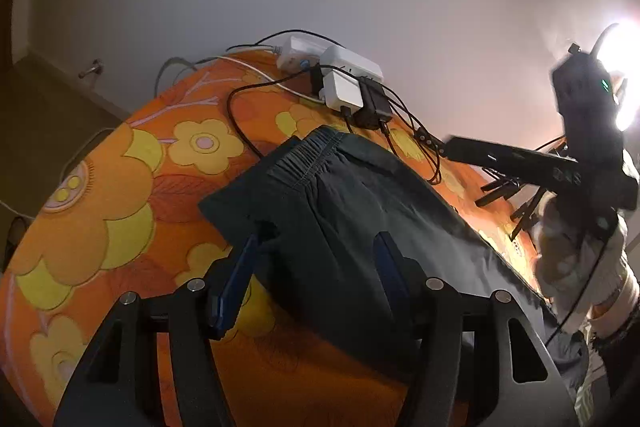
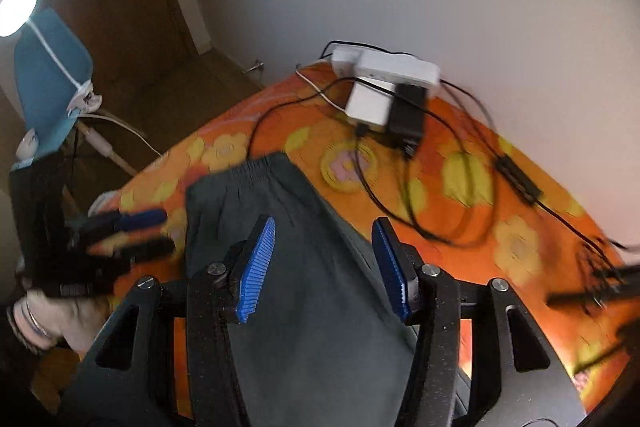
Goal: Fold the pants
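Observation:
Dark grey pants [image 1: 360, 211] lie flat on an orange flowered bedspread [image 1: 100, 211], elastic waistband [image 1: 308, 155] at the far end. My left gripper [image 1: 318, 239] hovers open over the pants' near part; its left blue finger [image 1: 240, 279] sits at the cloth's left edge, and nothing is pinched. In the right wrist view the pants [image 2: 312, 307] run beneath my right gripper [image 2: 324, 227], which is open, its blue ribbed pads [image 2: 256, 267] apart above the cloth. Each gripper shows in the other's view: the right gripper [image 1: 504, 207] is blurred at the right, the left gripper [image 2: 168, 231] at the pants' left edge.
A white power strip [image 1: 352, 67] with a white adapter [image 2: 368, 103] and a black adapter [image 2: 408, 115] lies at the bed's far end, black cables [image 2: 420, 223] looping toward the pants. A lit blue lamp [image 2: 48, 75] stands left of the bed. A white wall rises behind.

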`<state>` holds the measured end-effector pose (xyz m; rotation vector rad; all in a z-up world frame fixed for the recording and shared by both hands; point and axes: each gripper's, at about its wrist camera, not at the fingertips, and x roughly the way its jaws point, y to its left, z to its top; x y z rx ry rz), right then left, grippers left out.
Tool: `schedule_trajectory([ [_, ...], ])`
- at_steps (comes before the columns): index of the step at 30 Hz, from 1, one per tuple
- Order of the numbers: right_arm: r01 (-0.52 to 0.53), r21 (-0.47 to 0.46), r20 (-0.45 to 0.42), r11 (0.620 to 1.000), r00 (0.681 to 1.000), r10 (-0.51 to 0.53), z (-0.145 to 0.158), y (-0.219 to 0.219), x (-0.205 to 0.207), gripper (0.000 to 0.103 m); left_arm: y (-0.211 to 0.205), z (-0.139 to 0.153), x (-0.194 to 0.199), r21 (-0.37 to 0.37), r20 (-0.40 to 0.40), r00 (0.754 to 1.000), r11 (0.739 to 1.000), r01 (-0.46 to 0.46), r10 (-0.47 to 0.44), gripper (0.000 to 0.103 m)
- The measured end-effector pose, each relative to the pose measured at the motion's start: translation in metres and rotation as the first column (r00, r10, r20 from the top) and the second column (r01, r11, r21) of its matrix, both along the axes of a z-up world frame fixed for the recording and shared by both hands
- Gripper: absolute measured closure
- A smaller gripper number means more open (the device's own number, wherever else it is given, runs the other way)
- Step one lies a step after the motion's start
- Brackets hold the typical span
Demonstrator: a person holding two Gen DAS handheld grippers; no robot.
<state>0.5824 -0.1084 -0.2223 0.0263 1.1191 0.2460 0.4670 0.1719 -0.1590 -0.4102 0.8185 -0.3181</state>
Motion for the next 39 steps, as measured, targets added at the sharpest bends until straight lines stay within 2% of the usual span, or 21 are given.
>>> schedule_trajectory([
  [4,-0.013,0.01,-0.022,1.0,1.0,0.013,-0.025,0.015,0.027,0.051,-0.001,-0.009,0.008,-0.013,-0.017,1.0,1.0,-0.019,0.019,0.049],
  [6,-0.025,-0.001,-0.041,1.0,0.999,0.025,-0.037,0.022,0.036,0.051,-0.003,-0.011,0.01,-0.003,-0.012,1.0,1.0,-0.02,0.02,0.071],
  [7,-0.033,-0.009,-0.045,0.999,0.998,0.032,-0.041,0.025,0.037,0.051,-0.004,-0.011,0.011,0.021,-0.008,1.0,0.999,-0.026,0.026,0.087],
  [8,-0.046,-0.016,-0.058,0.999,0.997,0.045,-0.047,0.03,0.04,0.051,-0.005,-0.012,0.011,0.037,-0.005,1.0,0.999,-0.028,0.028,0.094],
  [10,-0.07,-0.02,-0.082,0.997,0.994,0.068,-0.054,0.034,0.042,0.066,-0.005,-0.012,0.01,0.047,-0.002,0.999,0.998,-0.032,0.032,0.097],
  [11,-0.083,-0.028,-0.097,0.996,0.992,0.08,-0.058,0.037,0.044,0.084,-0.006,-0.012,0.01,0.066,0.003,0.999,0.997,-0.033,0.033,0.097],
  [12,-0.088,-0.044,-0.106,0.995,0.991,0.083,-0.062,0.04,0.045,0.095,-0.006,-0.009,0.009,0.091,0.013,0.999,0.995,-0.034,0.033,0.098],
  [14,-0.08,-0.062,-0.104,0.995,0.992,0.073,-0.064,0.042,0.047,0.096,-0.004,-0.006,0.008,0.13,0.025,0.998,0.99,-0.053,0.05,0.098],
  [16,-0.068,-0.029,-0.09,0.997,0.994,0.065,-0.061,0.043,0.05,0.098,0.004,-0.005,0.01,0.124,0.02,0.997,0.989,-0.077,0.075,0.098],
  [18,-0.054,-0.01,-0.079,0.999,0.995,0.053,-0.056,0.044,0.053,0.099,0.008,-0.006,0.013,0.114,0.008,0.998,0.992,-0.057,0.056,0.098],
  [20,-0.074,-0.059,-0.099,0.996,0.993,0.068,-0.06,0.049,0.057,0.099,0.01,-0.01,0.018,0.093,-0.042,0.999,0.995,-0.027,0.031,0.094],
  [22,-0.096,-0.086,-0.132,0.992,0.988,0.084,-0.065,0.052,0.057,0.096,0.017,-0.009,0.018,0.095,-0.062,0.996,0.994,-0.061,0.067,0.069],
  [23,-0.104,-0.081,-0.157,0.991,0.984,0.09,-0.068,0.051,0.057,0.083,0.023,-0.006,0.016,0.087,-0.046,0.995,0.993,-0.079,0.083,0.056],
  [24,-0.105,-0.079,-0.161,0.991,0.983,0.091,-0.069,0.05,0.057,0.062,0.026,-0.004,0.016,0.083,-0.036,0.995,0.992,-0.092,0.095,0.056],
  [26,-0.102,-0.1,-0.133,0.99,0.987,0.088,-0.068,0.046,0.054,0.041,0.032,-0.005,0.02,0.057,-0.055,0.993,0.993,-0.103,0.106,0.052],
  [27,-0.102,-0.099,-0.132,0.99,0.987,0.088,-0.069,0.044,0.055,0.041,0.035,-0.007,0.022,0.043,-0.078,0.991,0.993,-0.109,0.112,0.048],
  [31,-0.076,-0.071,-0.167,0.995,0.984,0.063,-0.078,0.034,0.058,0.041,0.032,-0.019,0.03,0.043,-0.137,0.985,0.994,-0.102,0.107,0.048],
  [33,-0.065,-0.048,-0.171,0.997,0.984,0.056,-0.08,0.032,0.058,0.041,0.029,-0.021,0.03,0.043,-0.127,0.985,0.993,-0.111,0.115,0.04],
  [39,-0.049,-0.024,-0.168,0.999,0.985,0.044,-0.083,0.028,0.055,0.041,0.018,-0.024,0.035,0.064,-0.12,0.977,0.983,-0.169,0.176,0.041],
])
